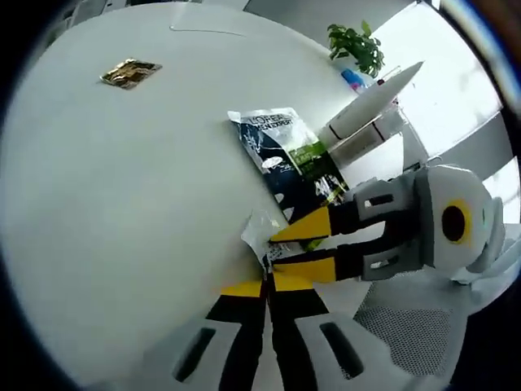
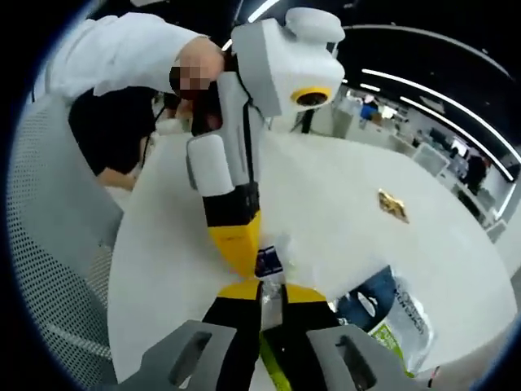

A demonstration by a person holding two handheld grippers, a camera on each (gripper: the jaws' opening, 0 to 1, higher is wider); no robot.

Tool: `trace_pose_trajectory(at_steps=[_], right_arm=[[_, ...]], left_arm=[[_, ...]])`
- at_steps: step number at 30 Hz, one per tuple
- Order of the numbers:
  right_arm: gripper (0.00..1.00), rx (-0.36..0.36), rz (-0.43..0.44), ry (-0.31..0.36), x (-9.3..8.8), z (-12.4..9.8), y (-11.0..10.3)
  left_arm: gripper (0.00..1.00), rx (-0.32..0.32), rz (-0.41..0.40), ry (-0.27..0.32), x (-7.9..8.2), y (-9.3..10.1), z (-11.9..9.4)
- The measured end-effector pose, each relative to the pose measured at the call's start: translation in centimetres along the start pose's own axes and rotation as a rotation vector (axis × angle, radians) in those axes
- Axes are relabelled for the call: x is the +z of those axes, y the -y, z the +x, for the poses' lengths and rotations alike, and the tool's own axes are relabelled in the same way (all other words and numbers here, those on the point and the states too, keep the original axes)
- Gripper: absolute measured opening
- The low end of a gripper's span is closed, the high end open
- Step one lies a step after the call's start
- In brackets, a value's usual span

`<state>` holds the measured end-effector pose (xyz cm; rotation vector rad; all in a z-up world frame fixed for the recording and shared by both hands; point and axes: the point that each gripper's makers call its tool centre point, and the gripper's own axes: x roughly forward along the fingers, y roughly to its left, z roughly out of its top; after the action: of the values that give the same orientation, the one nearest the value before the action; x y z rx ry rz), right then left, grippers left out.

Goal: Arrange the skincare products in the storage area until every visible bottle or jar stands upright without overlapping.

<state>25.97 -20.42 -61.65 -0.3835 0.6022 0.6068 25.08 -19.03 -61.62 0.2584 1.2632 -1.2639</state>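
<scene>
On the surface [image 1: 122, 204] in the left gripper view we see a printed pouch [image 1: 289, 159] lying flat right of centre, its near end between the two tools. The left tool [image 1: 266, 287] rises at the near edge, and the right tool [image 1: 281, 246] comes in from the right, both at the pouch's near corner. A small foil packet [image 1: 130, 72] lies far and left, well apart. Far right, past the pouch, a tube [image 1: 370, 102] lies beside a potted plant [image 1: 358, 45]. In the right gripper view the pouch [image 2: 391, 314] lies right of the right tool [image 2: 262, 287], the left tool [image 2: 238, 248] just beyond it, the foil packet [image 2: 393, 205] farther right.
</scene>
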Motion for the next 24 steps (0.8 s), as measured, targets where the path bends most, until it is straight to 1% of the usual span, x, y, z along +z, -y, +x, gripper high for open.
trace_pose_trajectory(at_steps=[7,11,13,14,17,18,20,21,22,23,24], right_arm=[[0.03,0.001,0.04,-0.002,0.0,0.0,0.0],[0.03,0.001,0.052,0.0,0.0,-0.1,0.0],[0.03,0.002,0.056,0.002,0.0,-0.1,0.0],[0.03,0.002,0.061,0.004,0.0,-0.1,-0.1],[0.02,0.002,0.06,0.004,0.0,-0.1,-0.1],[0.02,0.001,0.059,0.004,0.0,-0.1,-0.1],[0.02,-0.001,0.06,0.003,0.0,-0.1,-0.1],[0.02,-0.002,0.062,0.004,0.1,-0.1,-0.1],[0.02,-0.002,0.064,0.004,0.0,-0.1,-0.1],[0.02,-0.002,0.066,0.004,0.0,-0.1,-0.1],[0.02,-0.003,0.068,0.005,0.0,-0.1,-0.1]], left_arm=[[0.02,0.002,0.047,0.019,0.0,0.1,-0.1],[0.04,0.019,0.048,0.035,0.1,-0.4,-0.4],[0.06,0.046,0.057,0.048,0.2,-1.0,-0.8],[0.06,0.068,0.063,0.068,0.6,-1.5,-1.1],[0.06,0.092,0.067,0.111,1.3,-2.0,-1.7],[0.07,0.115,0.093,0.144,2.0,-2.3,-2.0],[0.11,0.134,0.15,0.179,2.7,-2.5,-2.3],[0.13,0.136,0.166,0.189,2.9,-2.4,-2.3],[0.16,0.126,0.223,0.212,3.3,-2.0,-2.3],[0.19,0.12,0.244,0.215,3.4,-1.8,-2.3],[0.2,0.1,0.274,0.203,3.2,-1.3,-2.1]])
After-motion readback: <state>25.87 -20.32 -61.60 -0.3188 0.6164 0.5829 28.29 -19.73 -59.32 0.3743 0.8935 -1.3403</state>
